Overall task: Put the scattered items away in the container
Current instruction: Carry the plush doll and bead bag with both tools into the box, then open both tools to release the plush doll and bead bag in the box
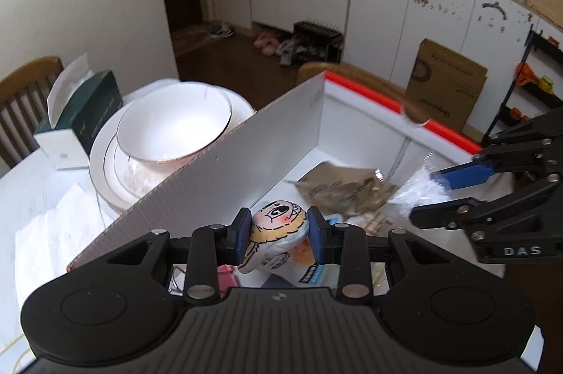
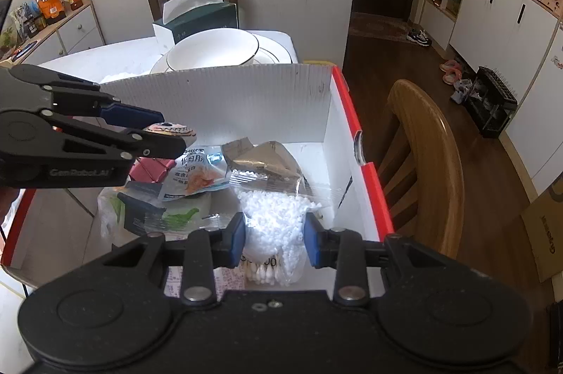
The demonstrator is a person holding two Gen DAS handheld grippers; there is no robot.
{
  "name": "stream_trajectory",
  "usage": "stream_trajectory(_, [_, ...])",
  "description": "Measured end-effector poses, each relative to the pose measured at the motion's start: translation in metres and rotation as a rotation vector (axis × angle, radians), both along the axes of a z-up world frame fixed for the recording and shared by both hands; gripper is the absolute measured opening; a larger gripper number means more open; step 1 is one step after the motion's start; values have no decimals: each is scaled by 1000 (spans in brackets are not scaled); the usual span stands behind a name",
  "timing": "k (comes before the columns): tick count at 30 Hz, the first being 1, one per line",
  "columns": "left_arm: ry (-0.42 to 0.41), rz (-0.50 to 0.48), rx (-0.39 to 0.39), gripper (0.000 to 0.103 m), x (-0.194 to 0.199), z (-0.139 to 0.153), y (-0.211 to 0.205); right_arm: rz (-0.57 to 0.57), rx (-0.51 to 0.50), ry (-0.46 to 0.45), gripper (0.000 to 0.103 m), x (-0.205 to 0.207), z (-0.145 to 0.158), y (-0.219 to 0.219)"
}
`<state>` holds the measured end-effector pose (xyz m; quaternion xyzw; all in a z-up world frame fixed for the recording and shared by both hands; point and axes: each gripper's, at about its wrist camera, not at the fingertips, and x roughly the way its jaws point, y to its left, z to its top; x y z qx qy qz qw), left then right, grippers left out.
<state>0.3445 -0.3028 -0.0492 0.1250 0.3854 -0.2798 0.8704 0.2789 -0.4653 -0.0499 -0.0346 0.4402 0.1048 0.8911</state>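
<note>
Soft daylight, fisheye-bent edges, slight blur

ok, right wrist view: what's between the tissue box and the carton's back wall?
A stack of white dishes, bowl on plates, stands between the tissue box and the carton's back wall. The right wrist view shows it.

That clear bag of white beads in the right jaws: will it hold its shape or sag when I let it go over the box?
Probably sags: the bag of white beads bulges below the right gripper, and its loose plastic film looks floppy. It looks light for its size. The smooth film may slide on the packets already in the box.
</note>
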Motion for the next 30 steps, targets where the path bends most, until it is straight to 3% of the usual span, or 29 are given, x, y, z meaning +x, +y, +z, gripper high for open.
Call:
stream_trajectory(17, [132,14,70,34,18,-21,-4,33,-18,30,33,3,-13,3])
stream_trajectory(22, [137,5,90,35,17,-23,-6,42,-26,27,35,2,-14,2])
stream_trajectory(30, [141,-19,75,52,12,-21,-7,59,-25,20,45,1,-11,2])
